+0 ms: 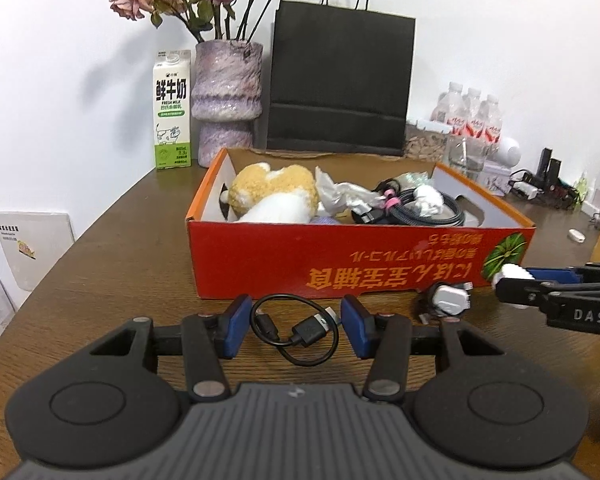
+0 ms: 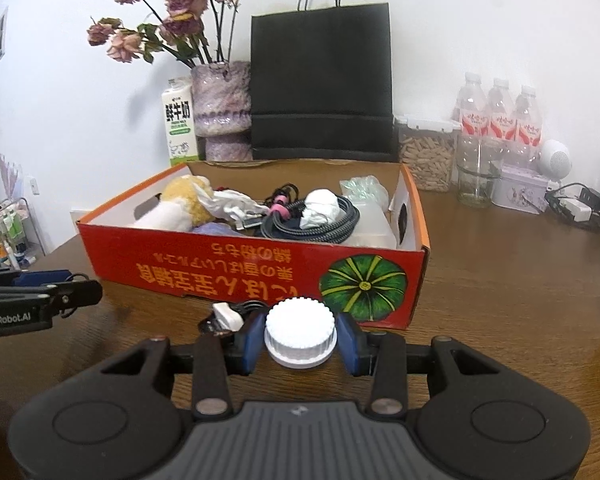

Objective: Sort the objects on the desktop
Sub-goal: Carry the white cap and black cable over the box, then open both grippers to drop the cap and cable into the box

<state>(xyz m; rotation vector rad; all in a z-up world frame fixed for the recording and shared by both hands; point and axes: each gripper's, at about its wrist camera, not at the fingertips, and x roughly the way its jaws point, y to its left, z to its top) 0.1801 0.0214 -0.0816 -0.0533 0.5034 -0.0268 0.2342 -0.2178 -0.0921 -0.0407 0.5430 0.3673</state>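
An open red cardboard box [image 2: 236, 264] is seen mid-table, filled with a plush toy [image 2: 180, 208], crumpled paper and coiled braided cables [image 2: 332, 220]. A ribbed white round cap [image 2: 300, 330] is clamped by the right gripper [image 2: 300, 340] just near of it. A looped black cable [image 1: 296, 330] lies between the unclenched left gripper [image 1: 296, 330] fingers, untouched.

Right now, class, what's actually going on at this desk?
A person is tidying loose items into the red cardboard box using two handheld grippers. The right gripper has its jaws shut on a white ribbed cap just in front of the box. The left gripper is open around a short black cable on the table, not gripping it. The box already holds a plush toy and cables.
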